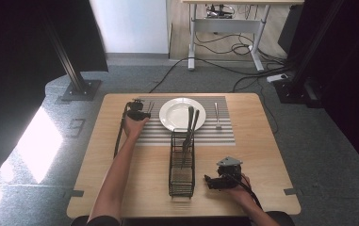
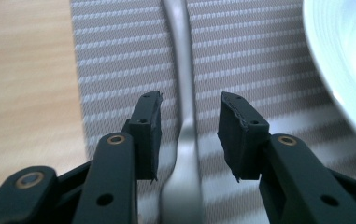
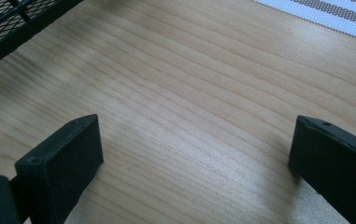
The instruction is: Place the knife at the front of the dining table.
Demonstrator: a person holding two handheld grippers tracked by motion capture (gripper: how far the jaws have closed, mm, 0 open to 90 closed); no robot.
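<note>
The slim silver metal utensil handle (image 2: 185,116) lies flat on the grey-and-white striped placemat (image 2: 119,60), just left of the round white plate (image 1: 183,114), running between your left gripper (image 2: 189,128) jaws; they stand released, pads clear of it on both sides. Your right gripper (image 3: 192,154) rests on the light wooden counter (image 3: 189,70) beside the black wire-mesh cutlery caddy (image 1: 182,165), jaws wide apart, holding nothing

Bright daylight patch on the floor (image 1: 31,146) at left; dark corners, blurred close-ups.
</note>
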